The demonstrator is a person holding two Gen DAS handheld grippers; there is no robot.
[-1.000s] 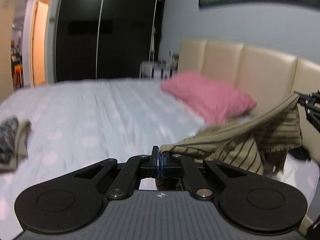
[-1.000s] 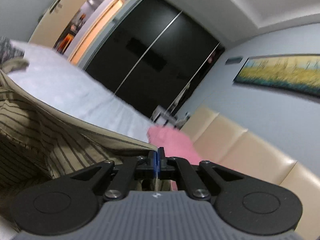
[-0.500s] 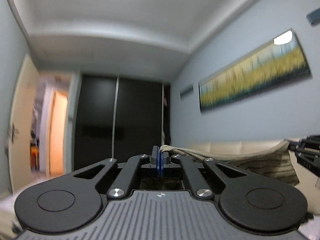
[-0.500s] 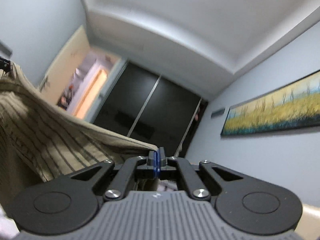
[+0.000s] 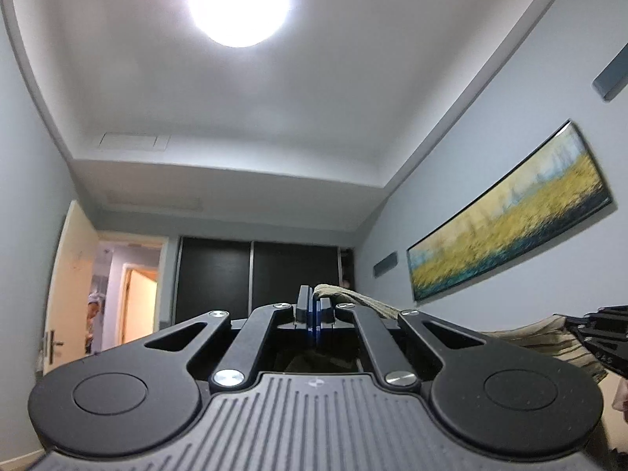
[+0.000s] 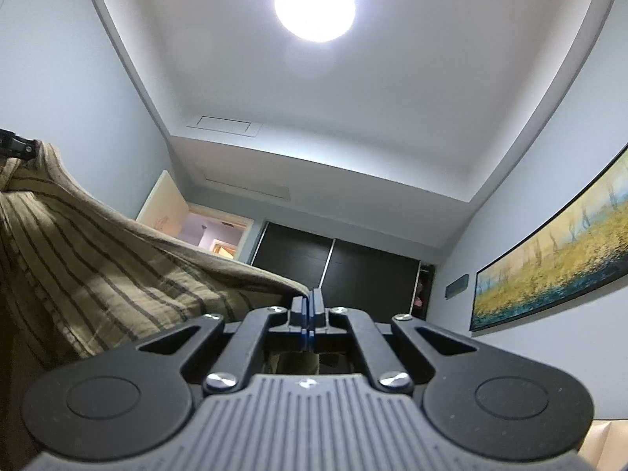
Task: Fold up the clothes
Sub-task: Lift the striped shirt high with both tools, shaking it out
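Note:
A tan garment with dark stripes (image 6: 102, 274) hangs stretched between my two grippers, held high in the air. My left gripper (image 5: 314, 306) is shut on one edge of it (image 5: 353, 298); the cloth runs right to the other gripper (image 5: 600, 329). My right gripper (image 6: 308, 306) is shut on the opposite edge; the cloth sags left toward the left gripper (image 6: 15, 147). Both cameras tilt up at the ceiling. The bed is hidden.
A round ceiling lamp (image 5: 239, 0) shines overhead. Dark sliding wardrobe doors (image 5: 255, 274) and an open doorway (image 5: 129, 290) stand ahead. A long yellow painting (image 5: 510, 231) hangs on the right wall. A beige headboard corner (image 6: 608, 439) shows low right.
Both grippers have risen and tilted upward with the striped garment; the bed and pink pillow have dropped out of view and the ceiling lamp now shows.

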